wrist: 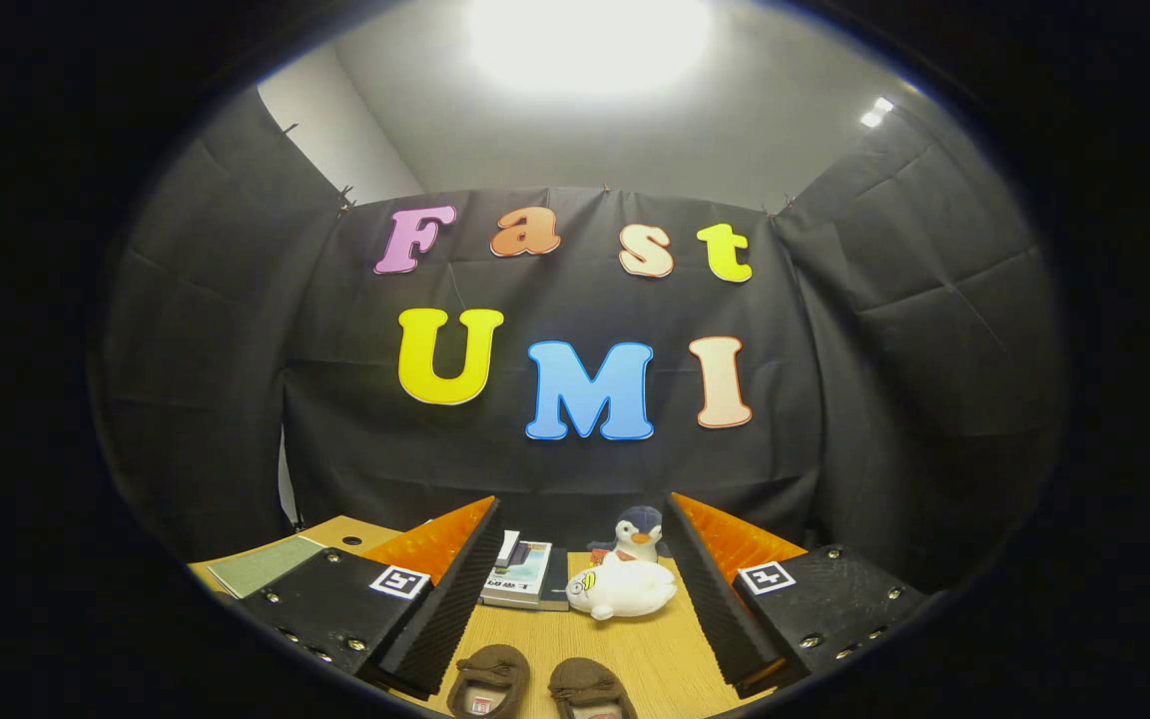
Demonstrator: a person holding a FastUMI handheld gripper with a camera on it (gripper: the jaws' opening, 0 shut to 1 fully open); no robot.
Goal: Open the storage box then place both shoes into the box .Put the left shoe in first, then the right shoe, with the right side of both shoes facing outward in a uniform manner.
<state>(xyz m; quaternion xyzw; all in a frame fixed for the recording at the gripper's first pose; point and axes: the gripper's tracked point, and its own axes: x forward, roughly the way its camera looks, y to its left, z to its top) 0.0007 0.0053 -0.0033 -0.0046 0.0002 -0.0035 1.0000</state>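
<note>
A two-finger gripper [585,599] is hovering above a light wooden tabletop [575,649], its fingers spread wide apart and gripping nothing. Between the fingers, close to the camera, two brown fuzzy slipper-style shoes are lying side by side: the left-hand brown shoe [490,679] and the right-hand brown shoe [590,689], toes pointing away. Beyond them, a white plush toy [623,589] is resting on the table, with a small penguin plush [639,534] just behind it. A small stack of books [527,574] is sitting beside the white toy. A flat green sheet [258,566] is lying beyond the left finger.
</note>
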